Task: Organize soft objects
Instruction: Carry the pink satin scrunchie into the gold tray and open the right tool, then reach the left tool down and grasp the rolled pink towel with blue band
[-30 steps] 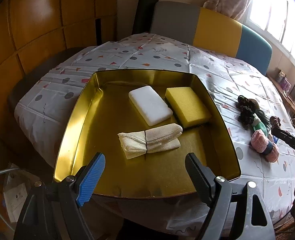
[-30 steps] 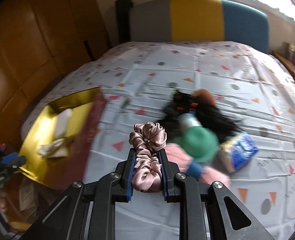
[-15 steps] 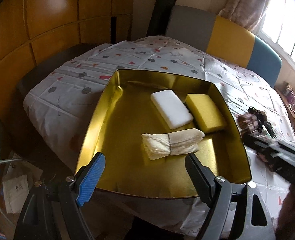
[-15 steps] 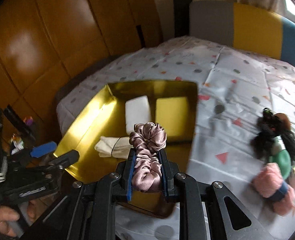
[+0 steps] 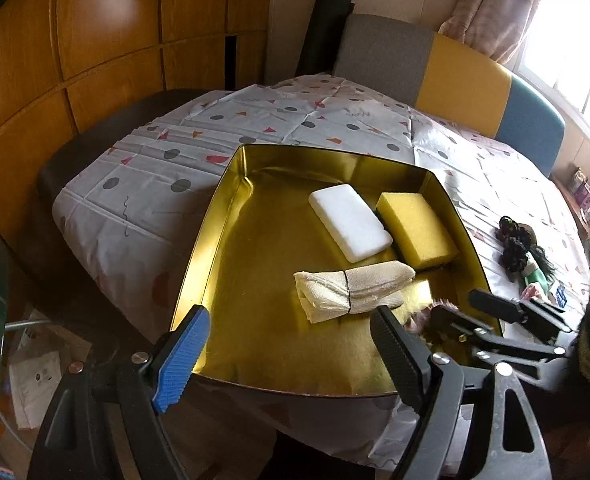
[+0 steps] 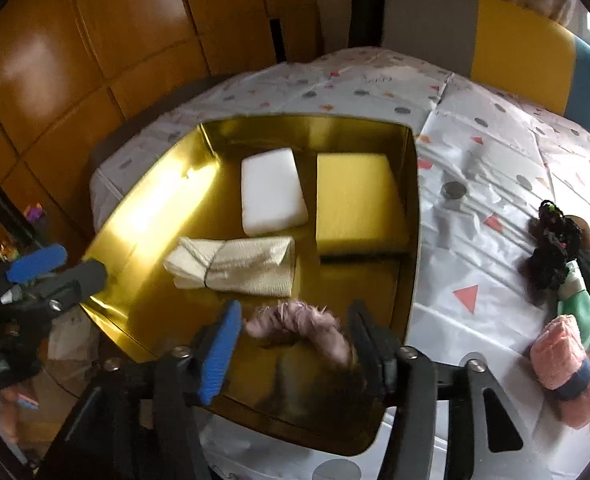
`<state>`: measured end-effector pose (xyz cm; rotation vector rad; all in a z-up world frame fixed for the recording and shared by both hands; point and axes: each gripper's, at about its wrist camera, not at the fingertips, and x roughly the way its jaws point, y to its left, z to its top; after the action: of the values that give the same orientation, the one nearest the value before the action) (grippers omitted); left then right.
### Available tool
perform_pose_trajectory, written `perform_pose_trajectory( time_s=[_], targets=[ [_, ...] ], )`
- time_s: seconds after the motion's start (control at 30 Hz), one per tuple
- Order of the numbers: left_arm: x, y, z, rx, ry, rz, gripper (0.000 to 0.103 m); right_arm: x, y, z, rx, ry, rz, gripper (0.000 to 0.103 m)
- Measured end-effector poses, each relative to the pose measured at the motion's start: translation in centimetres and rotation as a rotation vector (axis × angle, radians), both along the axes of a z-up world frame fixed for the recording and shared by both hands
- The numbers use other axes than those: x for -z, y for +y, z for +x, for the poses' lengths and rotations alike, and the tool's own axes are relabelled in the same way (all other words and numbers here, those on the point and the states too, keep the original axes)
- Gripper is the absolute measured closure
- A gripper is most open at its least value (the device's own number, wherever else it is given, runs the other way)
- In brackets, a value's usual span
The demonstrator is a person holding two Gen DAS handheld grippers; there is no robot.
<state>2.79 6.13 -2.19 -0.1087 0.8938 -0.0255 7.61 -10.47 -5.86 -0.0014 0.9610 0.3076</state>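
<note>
So, left wrist view: left tongs [image 5: 291,344] stand wide with nothing between them, hovering over the near edge of the gold tray [image 5: 215,216] that sits on a spotted tablecloth [image 5: 143,184]. Inside the tray lie a white sponge [image 5: 351,222], a yellow sponge [image 5: 417,228] just beside it, and a tied cloth roll [image 5: 351,290] nearer the camera. Right tongs [image 5: 475,316] come in from the right over the tray's near right corner, a bit of pink fuzz showing by them. Right wrist view: right tongs [image 6: 293,344] have just been opening, jaws apart, and the pink scrunchie [image 6: 299,330] sits blurred between them, over the tray floor [image 6: 155,208]; pads look clear of it, so it seems released. Scrunchie judged very light, floppy and slightly slick; best pinched across its bunched ring. Still out on the cloth: a pink knit bundle [image 6: 567,364] and a dark-haired doll [image 6: 563,252], both soft, grab at the bulk.
</note>
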Motion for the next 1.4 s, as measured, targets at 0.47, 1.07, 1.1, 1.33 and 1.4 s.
perform_pose_trajectory(
  time_s=[0.47,1.07,1.1,1.33,1.4],
  targets=[
    [-0.8,-3.1,-0.5,0.073,-0.018,0.033,0.019,-3.4,-8.9,-2.2,0.156,-0.099,0.036,0.03],
    [-2.1,-13.4,-1.0,0.37,0.022,-0.063,0.021,-2.1,-35.6,-8.4,0.904,-0.07,0.13,0.023],
    [-2.0,-14.2,-1.1,0.388,0.026,-0.06,0.021,-2.0,-36.0,-8.6,0.923,-0.062,0.14,0.023],
    [-0.9,-20.2,-0.9,0.52,0.128,-0.082,0.029,-2.0,-36.1,-8.7,0.923,-0.049,0.161,0.018],
    [-0.4,-22.2,-0.6,0.553,0.164,-0.098,0.034,-1.9,-36.0,-8.7,0.925,-0.057,0.17,0.017]
  ],
)
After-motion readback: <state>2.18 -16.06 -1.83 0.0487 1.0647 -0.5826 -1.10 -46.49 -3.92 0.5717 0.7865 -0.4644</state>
